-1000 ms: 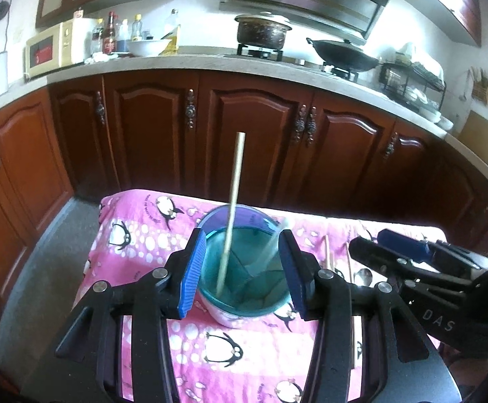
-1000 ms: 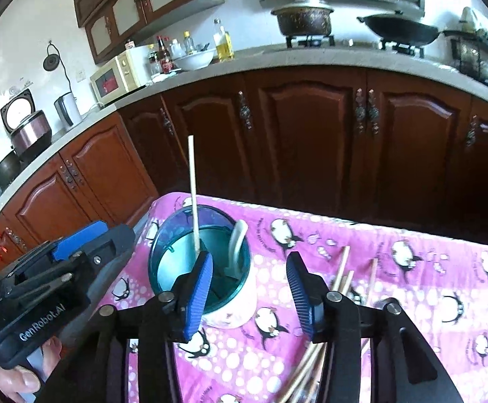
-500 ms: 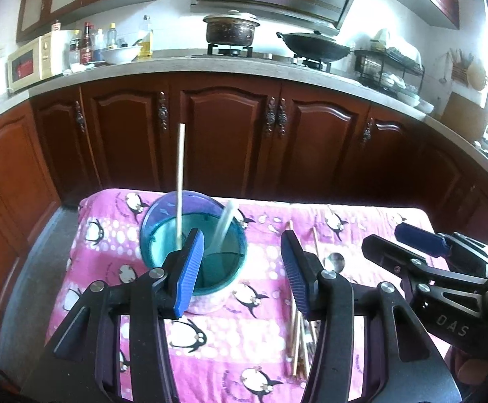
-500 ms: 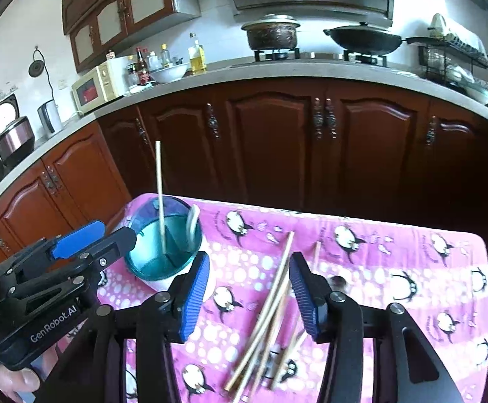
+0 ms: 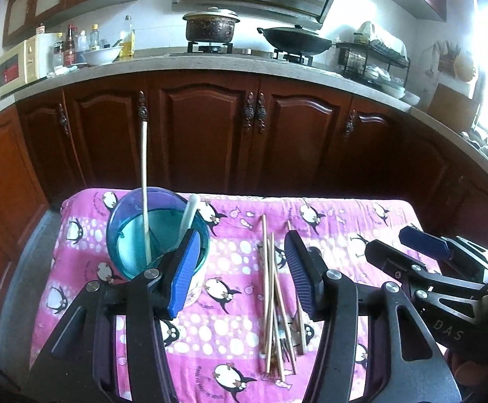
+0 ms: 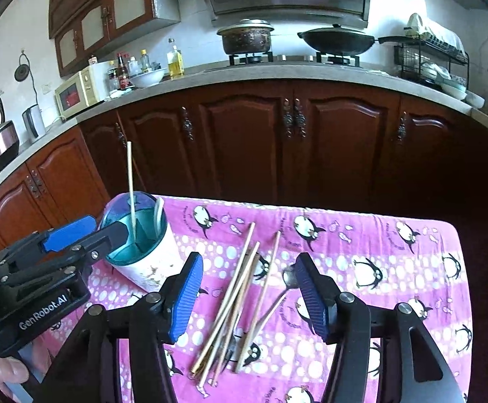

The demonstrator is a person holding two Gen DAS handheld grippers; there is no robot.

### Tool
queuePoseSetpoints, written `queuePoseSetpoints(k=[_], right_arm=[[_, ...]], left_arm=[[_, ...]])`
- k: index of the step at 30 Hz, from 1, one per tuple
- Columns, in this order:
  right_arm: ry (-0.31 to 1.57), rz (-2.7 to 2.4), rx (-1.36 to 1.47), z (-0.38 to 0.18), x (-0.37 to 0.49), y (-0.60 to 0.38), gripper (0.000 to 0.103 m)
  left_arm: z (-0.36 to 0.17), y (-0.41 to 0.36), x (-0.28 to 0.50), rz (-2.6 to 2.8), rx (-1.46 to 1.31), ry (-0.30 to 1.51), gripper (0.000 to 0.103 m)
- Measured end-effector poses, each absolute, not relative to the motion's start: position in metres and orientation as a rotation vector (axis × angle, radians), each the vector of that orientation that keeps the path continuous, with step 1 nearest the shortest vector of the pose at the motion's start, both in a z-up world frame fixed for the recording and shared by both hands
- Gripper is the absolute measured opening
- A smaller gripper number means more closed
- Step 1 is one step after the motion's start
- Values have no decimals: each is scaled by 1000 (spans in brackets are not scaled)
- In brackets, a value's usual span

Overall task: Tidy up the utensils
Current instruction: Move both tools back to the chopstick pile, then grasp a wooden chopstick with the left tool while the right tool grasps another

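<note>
On a small table (image 6: 445, 235) draped in a pink penguin-print cloth (image 5: 230, 268), in front of dark wooden kitchen cabinets (image 5: 210, 134), we hold two hand-held grippers over a scatter of utensils. Our left gripper (image 5: 240, 268) hangs above the cloth with its blue pads apart and its jaws opening; nothing is pinched between them. Our right gripper (image 6: 249, 292) is likewise unclamped, its jaws opening over the loose pile with no pad pressing on anything. That pile, a bundle of wooden chopsticks (image 6: 234, 299) with a metal spoon (image 6: 287, 275) lying just beside it, rests flat on the cloth near the table's middle. At the table's left end stands a white utensil cup (image 6: 150, 262) with a teal divided insert, upright; inside it one chopstick (image 5: 145, 188) stands nearly vertical and a white spoon handle (image 5: 188, 215) leans against the rim. Behind, on the countertop (image 6: 311, 72), we see a lidded pot (image 6: 245, 37) and a wok (image 6: 338, 40) on the stove.
</note>
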State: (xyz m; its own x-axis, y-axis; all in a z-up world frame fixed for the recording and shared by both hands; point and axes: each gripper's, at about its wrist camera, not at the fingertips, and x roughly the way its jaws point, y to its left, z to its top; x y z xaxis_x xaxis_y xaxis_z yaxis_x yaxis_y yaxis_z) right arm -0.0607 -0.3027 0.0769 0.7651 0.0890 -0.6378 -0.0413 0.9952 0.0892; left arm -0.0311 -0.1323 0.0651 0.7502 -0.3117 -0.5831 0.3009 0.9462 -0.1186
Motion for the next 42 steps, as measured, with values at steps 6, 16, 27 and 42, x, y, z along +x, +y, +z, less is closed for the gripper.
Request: queuePoseSetpoints(k=[6,16,27,42], right_arm=[[719,50,83,70,-62,-313,56],[760,32,87,56,-56,-324,60],[897,76,220,0,-29,-350,58],[1092,232,384,-83,59,-345,17]], left_arm=[[58,-140,-29,-361,-14,665,52],[41,-147,-19,-402,-22,717,52],[-9,-143,-1,-465,-59,844,52],[-79,-177,47,-503,-79,1027,27]])
